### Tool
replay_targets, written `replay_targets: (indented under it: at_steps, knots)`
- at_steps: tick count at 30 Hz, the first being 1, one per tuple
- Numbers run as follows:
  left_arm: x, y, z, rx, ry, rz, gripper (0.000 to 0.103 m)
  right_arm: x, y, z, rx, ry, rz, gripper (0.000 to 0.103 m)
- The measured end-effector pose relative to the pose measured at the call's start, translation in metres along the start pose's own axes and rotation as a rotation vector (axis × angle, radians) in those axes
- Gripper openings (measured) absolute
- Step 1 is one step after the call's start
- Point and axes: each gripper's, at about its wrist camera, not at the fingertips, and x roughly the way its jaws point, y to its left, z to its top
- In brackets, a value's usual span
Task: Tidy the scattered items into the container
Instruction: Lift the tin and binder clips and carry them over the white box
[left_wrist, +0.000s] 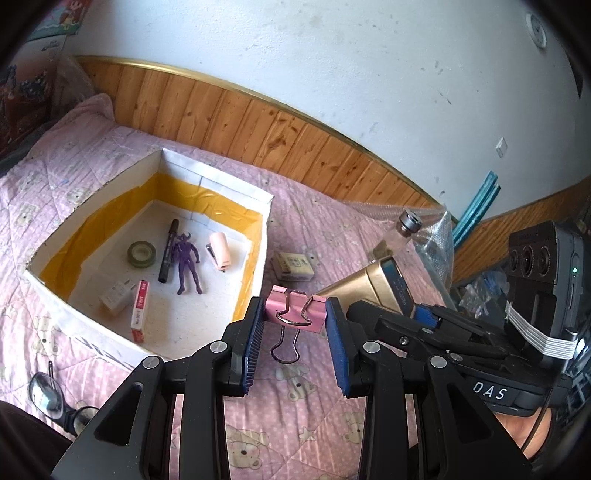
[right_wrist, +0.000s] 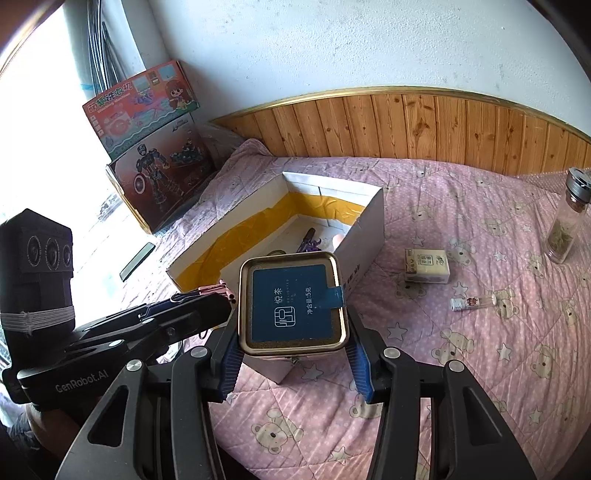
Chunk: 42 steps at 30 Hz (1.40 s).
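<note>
Two grippers, two catches: you hold a pink binder clip and a gold tin above a quilted bed.

Your left gripper (left_wrist: 295, 325) has its ribbed blue fingers (left_wrist: 255, 347) clamped on the pink metal binder clip (left_wrist: 295, 308), wire handles dangling, just beside the white cardboard box (left_wrist: 255, 258) lined with yellow tape. Your right gripper (right_wrist: 295, 354) is clamped on the square, round-cornered gold tin (right_wrist: 291, 302) with its navy label. Inside the box lie a tape roll (left_wrist: 141, 254), black marker (left_wrist: 168, 254), purple figurine (left_wrist: 187, 263) and pink stapler (left_wrist: 219, 251). On the pink bear-print bedspread (right_wrist: 461, 350) rest a small carton (right_wrist: 426, 271), a tiny vial (right_wrist: 472, 302) and a glass jar (right_wrist: 567, 218).
</note>
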Motion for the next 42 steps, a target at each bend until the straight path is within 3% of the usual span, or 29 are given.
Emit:
replay_targets:
  at_steps: [22, 42]
  knots:
    - [0.01, 0.069, 0.022, -0.154, 0.05, 0.071, 0.034, 0.032, 0.035, 0.042, -0.106, 0.016, 0.031, 0.051]
    - [0.071, 0.067, 0.02, -0.124, 0.222, 0.117, 0.035, 0.093, 0.031, 0.066, -0.147, 0.114, 0.028, 0.051]
